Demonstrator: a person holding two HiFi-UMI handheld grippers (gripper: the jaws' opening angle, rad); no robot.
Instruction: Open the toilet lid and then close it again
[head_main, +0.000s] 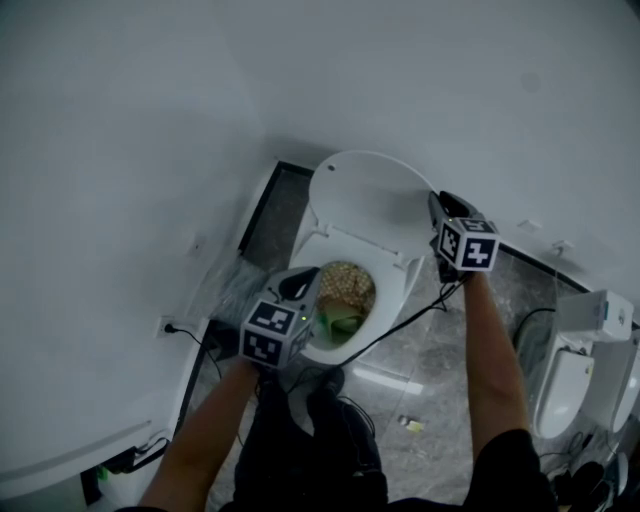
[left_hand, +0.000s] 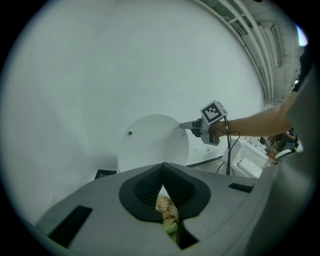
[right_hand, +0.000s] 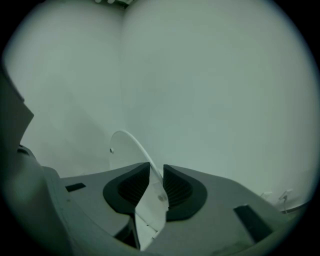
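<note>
The toilet lid (head_main: 370, 200) stands raised close to the wall (head_main: 150, 150), its right rim clamped in your right gripper (right_hand: 156, 175), forearm outstretched. Your left gripper (left_hand: 162, 187), clenched empty, hovers above the bowl (head_main: 395, 288), bare floor (head_main: 450, 400) beside it.

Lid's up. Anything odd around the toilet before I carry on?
Yes. The white toilet bowl holds a tan patterned mass with green material beside it instead of clear water. A small yellowish scrap lies on the grey stone floor nearby. The round white lid looks undamaged.
</note>
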